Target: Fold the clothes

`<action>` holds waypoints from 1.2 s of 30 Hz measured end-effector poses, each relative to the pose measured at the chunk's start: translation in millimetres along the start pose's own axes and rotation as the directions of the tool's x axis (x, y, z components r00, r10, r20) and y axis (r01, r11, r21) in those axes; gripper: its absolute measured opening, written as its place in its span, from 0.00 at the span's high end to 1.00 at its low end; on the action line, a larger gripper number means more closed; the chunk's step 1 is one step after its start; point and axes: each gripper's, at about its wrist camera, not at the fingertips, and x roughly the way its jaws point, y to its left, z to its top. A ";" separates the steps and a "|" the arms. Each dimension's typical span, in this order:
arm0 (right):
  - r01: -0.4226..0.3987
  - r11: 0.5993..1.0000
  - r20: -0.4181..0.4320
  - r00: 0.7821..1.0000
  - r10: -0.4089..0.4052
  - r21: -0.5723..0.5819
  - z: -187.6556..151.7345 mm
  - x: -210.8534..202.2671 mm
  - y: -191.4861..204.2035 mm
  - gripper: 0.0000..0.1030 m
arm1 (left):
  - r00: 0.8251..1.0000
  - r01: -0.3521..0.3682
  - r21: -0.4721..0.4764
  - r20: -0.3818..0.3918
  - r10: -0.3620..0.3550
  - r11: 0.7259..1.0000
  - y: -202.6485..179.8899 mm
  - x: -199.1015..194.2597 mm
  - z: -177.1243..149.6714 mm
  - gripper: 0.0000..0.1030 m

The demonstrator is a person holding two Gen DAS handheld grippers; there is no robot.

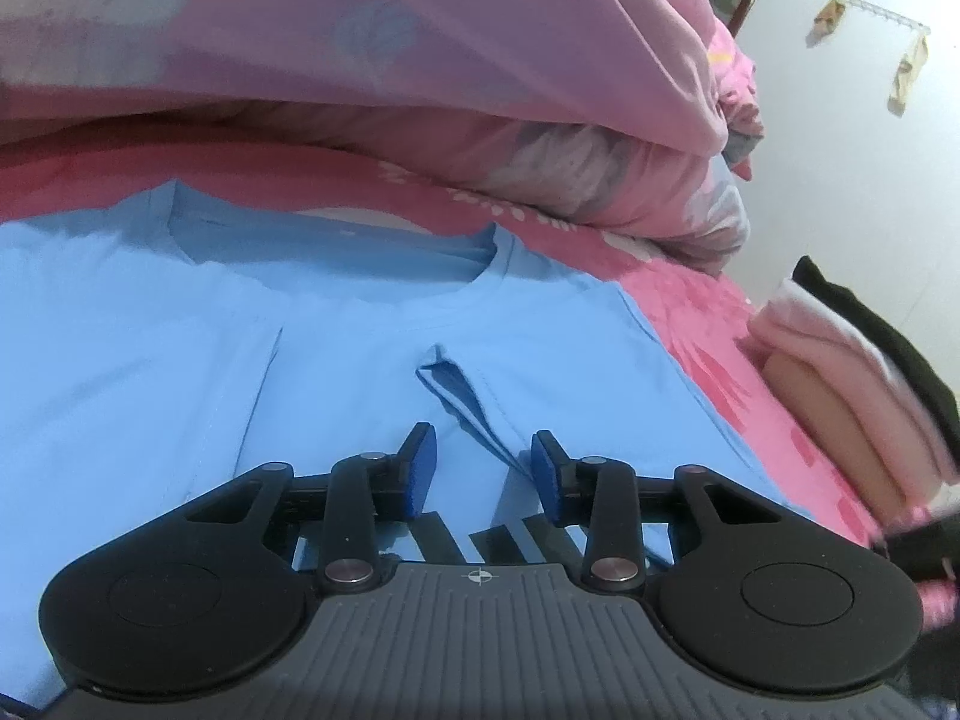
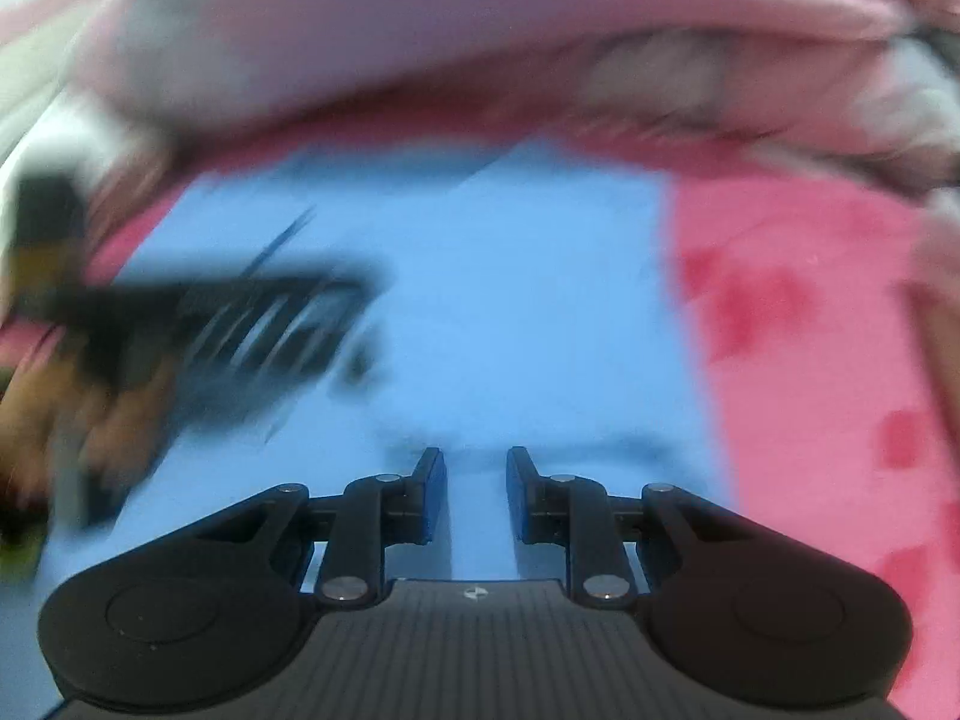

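Note:
A light blue T-shirt (image 1: 180,360) lies flat on the pink bedsheet (image 1: 690,300), neckline at the far side and both sleeves folded in over the chest. My left gripper (image 1: 485,435) hovers low over the shirt's middle, open, and the folded sleeve's edge (image 1: 474,396) runs toward the gap between its blue pads. In the blurred right wrist view, my right gripper (image 2: 474,453) is over the same shirt (image 2: 510,300) near its right side, jaws apart with nothing pinched. The left gripper (image 2: 240,324) shows there as a dark blur, held by a hand.
A bunched pink and grey quilt (image 1: 420,60) is piled along the far side of the bed. A person's arm in a pink sleeve (image 1: 840,396) comes in at the right edge. A white wall with hooks (image 1: 870,30) stands beyond the bed.

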 end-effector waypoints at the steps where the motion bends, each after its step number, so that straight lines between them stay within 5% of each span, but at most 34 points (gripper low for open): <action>1: -0.032 0.998 -0.014 0.999 0.032 -0.045 -6.1 -0.5 11.6 0.76 | 1.000 0.001 -0.002 -0.001 -0.001 1.000 0.1 0.0 0.1 0.65; 4: -0.079 0.991 -0.004 0.997 0.079 -0.104 -10.4 -19.2 27.2 0.76 | 1.000 -0.002 0.000 -0.002 0.002 1.000 -1.0 -0.7 0.3 0.65; 7: 0.021 0.993 0.045 0.999 -0.016 -0.117 5.3 -20.6 30.5 0.74 | 1.000 -0.001 -0.004 -0.002 0.001 1.000 -0.4 -1.1 0.3 0.66; 9: 0.052 0.994 0.038 0.998 -0.049 -0.092 16.9 -11.5 30.9 0.64 | 1.000 0.003 -0.013 -0.002 -0.003 1.000 1.1 -1.4 0.4 0.66; 13: 0.165 0.986 -0.022 0.986 -0.165 0.008 16.9 7.5 34.5 0.63 | 1.000 0.002 -0.016 -0.002 -0.002 1.000 1.1 -1.2 0.8 0.67; 17: 0.187 0.973 -0.019 0.982 -0.186 0.133 10.2 13.9 33.5 0.68 | 1.000 -0.006 -0.009 0.000 0.006 1.000 -0.7 -1.0 0.6 0.67; 21: 0.151 0.963 -0.005 0.988 -0.153 0.224 10.4 13.0 21.9 0.94 | 1.000 -0.008 -0.014 0.000 0.008 1.000 0.4 0.1 0.9 0.68; 23: 0.107 0.965 0.000 0.994 -0.110 0.240 9.4 7.8 20.6 0.94 | 1.000 -0.011 -0.008 0.001 0.011 1.000 -0.5 0.2 0.6 0.68; 29: 0.048 0.963 -0.042 0.998 -0.038 0.266 2.7 9.1 17.5 0.91 | 1.000 -0.012 -0.011 0.001 0.012 1.000 0.8 0.4 0.8 0.68; 31: 0.048 0.974 -0.060 0.998 -0.035 0.223 2.2 1.7 21.7 0.82 | 1.000 -0.013 -0.013 0.002 0.013 1.000 1.2 0.3 1.0 0.69; 36: 0.177 0.978 -0.005 0.984 -0.178 0.111 1.3 -22.5 21.8 0.75 | 1.000 -0.014 -0.017 0.002 0.014 1.000 2.2 0.0 1.4 0.69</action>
